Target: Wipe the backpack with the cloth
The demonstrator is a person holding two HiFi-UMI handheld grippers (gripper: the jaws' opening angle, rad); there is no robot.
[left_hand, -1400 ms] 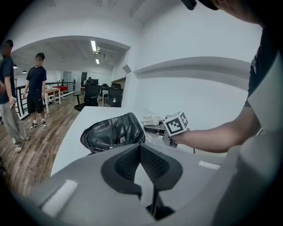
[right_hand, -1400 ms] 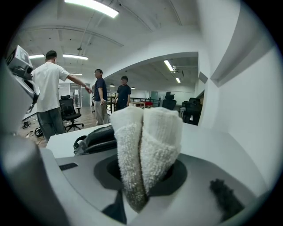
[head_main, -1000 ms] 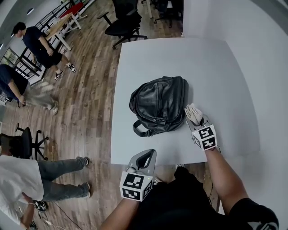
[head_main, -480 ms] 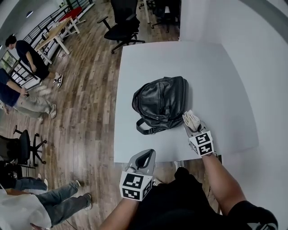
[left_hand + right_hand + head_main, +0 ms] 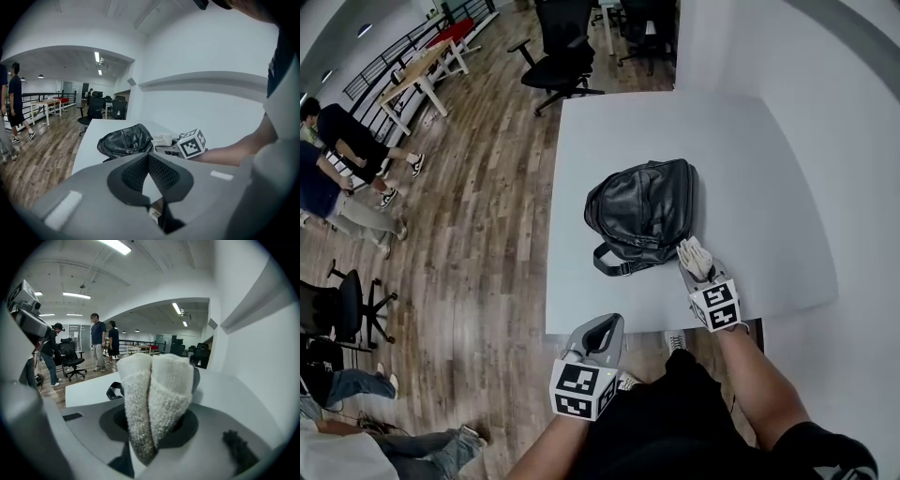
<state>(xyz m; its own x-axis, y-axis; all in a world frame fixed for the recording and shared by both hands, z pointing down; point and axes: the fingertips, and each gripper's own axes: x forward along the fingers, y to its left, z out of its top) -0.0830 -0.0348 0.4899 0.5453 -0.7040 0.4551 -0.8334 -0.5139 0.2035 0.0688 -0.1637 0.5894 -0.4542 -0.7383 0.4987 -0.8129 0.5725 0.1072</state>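
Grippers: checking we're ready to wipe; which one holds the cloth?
The right gripper: a folded white terry cloth is clamped in its jaws, beside the black leather backpack. The left gripper has its jaws together, empty.

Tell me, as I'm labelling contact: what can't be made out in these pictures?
- Right gripper view: the folded white terry cloth, clamped in the right gripper's jaws, hides most of the black leather backpack.
- Head view: whether cloth touches backpack is too small to tell.
- Left gripper view: that junction is small and distant too.
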